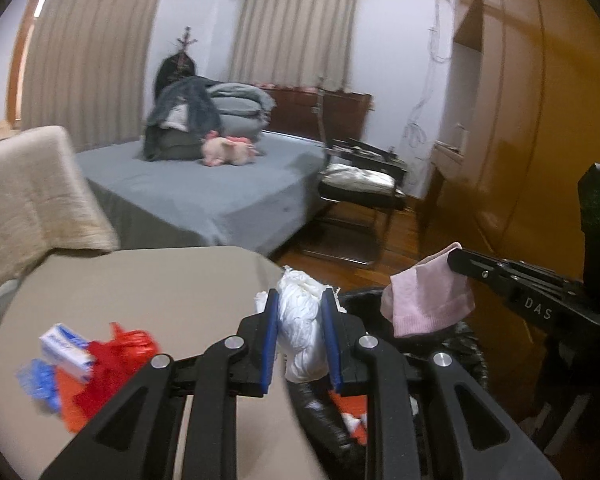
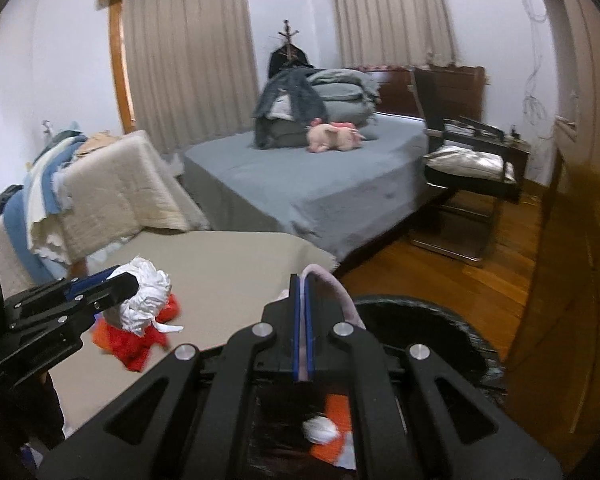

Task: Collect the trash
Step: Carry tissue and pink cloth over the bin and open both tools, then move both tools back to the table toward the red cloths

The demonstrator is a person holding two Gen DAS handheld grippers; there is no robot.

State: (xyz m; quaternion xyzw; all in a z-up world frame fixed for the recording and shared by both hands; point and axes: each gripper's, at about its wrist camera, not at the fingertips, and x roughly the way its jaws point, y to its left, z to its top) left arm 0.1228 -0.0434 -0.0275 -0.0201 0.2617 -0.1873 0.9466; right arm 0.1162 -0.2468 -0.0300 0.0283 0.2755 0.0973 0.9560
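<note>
The left gripper (image 1: 300, 300) is clamped on a crumpled wad of white tissue (image 1: 302, 332), its blue pads pressing both sides, the wad bulging above and below the fingers. The right gripper (image 2: 302, 280) has its jaws pinched almost flat together on a thin pink cloth (image 2: 336, 288), possibly a sock, which curls over to the right of its tips.

Only the left wrist view shows the whole pink cloth (image 1: 428, 300) hanging from the right gripper's tips (image 1: 456, 256), and, left of the left gripper, a small white and blue box (image 1: 66, 350) with a blue wrapper (image 1: 38, 382) beside the red and orange wrappers (image 1: 112, 364). Only the right wrist view shows inside the black-lined bin (image 2: 420, 320) below the right gripper: a white wad (image 2: 320, 430) on orange scraps (image 2: 336, 408). It also shows the left gripper (image 2: 120, 282) with the tissue (image 2: 148, 296) above the red wrappers (image 2: 140, 344).

The beige table (image 1: 140, 288) ends just ahead of and to the right of the left gripper's tips; the bin's rim (image 1: 364, 294) sits right beside that edge, under both held things. Ahead lies bare wooden floor (image 2: 440, 276), then the bed (image 2: 320, 184) and a chair (image 2: 468, 176). A wooden wardrobe (image 2: 572, 240) stands close on the right gripper's right.
</note>
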